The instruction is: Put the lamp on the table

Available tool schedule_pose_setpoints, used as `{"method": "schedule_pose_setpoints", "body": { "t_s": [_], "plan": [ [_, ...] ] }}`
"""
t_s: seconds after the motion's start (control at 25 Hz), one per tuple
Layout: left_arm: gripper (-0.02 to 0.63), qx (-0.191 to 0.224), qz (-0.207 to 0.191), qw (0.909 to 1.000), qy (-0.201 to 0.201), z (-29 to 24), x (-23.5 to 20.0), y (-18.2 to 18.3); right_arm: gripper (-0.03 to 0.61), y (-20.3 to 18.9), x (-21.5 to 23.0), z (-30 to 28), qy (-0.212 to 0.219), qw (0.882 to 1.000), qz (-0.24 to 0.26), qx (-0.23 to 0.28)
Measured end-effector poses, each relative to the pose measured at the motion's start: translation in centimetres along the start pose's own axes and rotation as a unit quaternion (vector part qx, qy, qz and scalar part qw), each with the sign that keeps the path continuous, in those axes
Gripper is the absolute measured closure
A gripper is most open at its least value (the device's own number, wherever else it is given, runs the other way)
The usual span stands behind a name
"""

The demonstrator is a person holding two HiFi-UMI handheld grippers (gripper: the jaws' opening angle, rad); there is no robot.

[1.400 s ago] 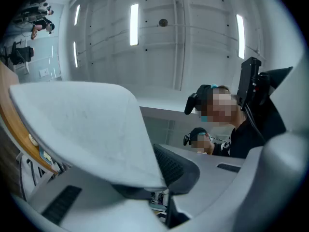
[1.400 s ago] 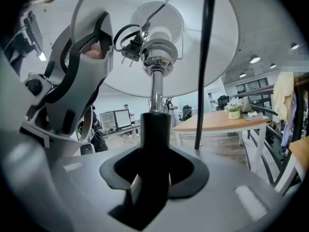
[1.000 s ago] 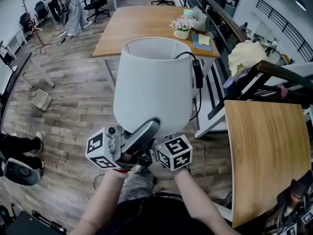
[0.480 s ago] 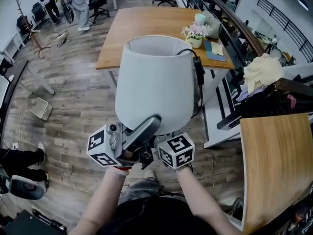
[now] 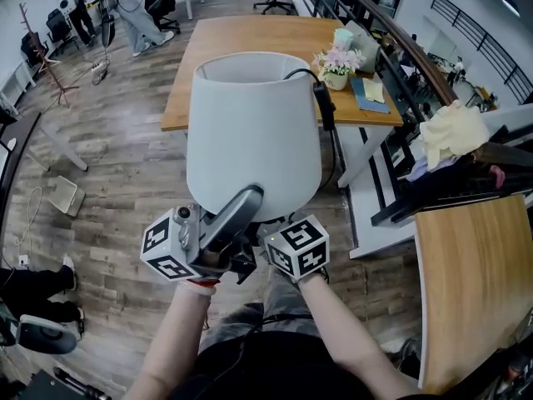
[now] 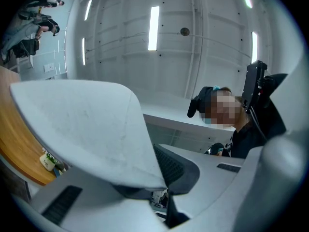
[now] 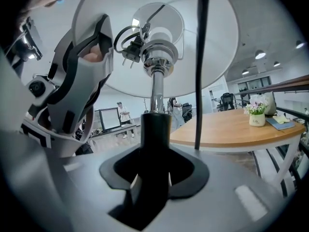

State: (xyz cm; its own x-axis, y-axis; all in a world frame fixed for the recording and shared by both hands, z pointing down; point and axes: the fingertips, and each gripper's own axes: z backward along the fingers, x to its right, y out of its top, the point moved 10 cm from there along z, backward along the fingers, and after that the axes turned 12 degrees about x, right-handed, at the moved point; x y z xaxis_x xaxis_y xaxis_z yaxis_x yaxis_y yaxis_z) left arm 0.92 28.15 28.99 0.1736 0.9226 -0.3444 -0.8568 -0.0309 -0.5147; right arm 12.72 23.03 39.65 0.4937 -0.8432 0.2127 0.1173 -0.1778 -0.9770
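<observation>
I carry a lamp with a pale grey shade (image 5: 254, 132) upright in front of me. My left gripper (image 5: 229, 223) is shut on the shade's lower rim (image 6: 87, 129), one jaw lying up its outside. Below the shade, my right gripper (image 5: 279, 248) is shut on the lamp's black stem (image 7: 155, 124), with the chrome socket (image 7: 157, 52) above it. The black cord (image 5: 319, 107) hangs down the shade's right side, and its plug (image 7: 130, 52) is tucked inside the shade. The long wooden table (image 5: 250, 40) stands just beyond the lamp.
On that table's far right end are a flower pot (image 5: 337, 65), a cup and a notebook. Another wooden tabletop (image 5: 479, 282) lies at my right, beside a rack with cloths (image 5: 454, 132). People and office chairs are at the back left on the plank floor.
The lamp and both grippers have come closer to the long wooden table, which now fills more of the view behind the shade. Both grips are unchanged.
</observation>
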Motion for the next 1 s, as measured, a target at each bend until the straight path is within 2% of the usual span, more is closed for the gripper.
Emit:
{"method": "schedule_pose_setpoints", "body": {
  "t_s": [0.44, 1.0],
  "plan": [
    [0.595, -0.002, -0.02, 0.9995, 0.024, 0.4, -7.2, 3.2, 0.424, -0.9, 3.7, -7.6, 0.024, 1.0, -0.018, -0.003],
    [0.597, -0.009, -0.005, 0.9989, 0.047, -2.5, -21.7, 6.7, 0.423, 0.1, 13.7, -18.4, 0.022, 0.999, -0.038, -0.02]
  ]
}}
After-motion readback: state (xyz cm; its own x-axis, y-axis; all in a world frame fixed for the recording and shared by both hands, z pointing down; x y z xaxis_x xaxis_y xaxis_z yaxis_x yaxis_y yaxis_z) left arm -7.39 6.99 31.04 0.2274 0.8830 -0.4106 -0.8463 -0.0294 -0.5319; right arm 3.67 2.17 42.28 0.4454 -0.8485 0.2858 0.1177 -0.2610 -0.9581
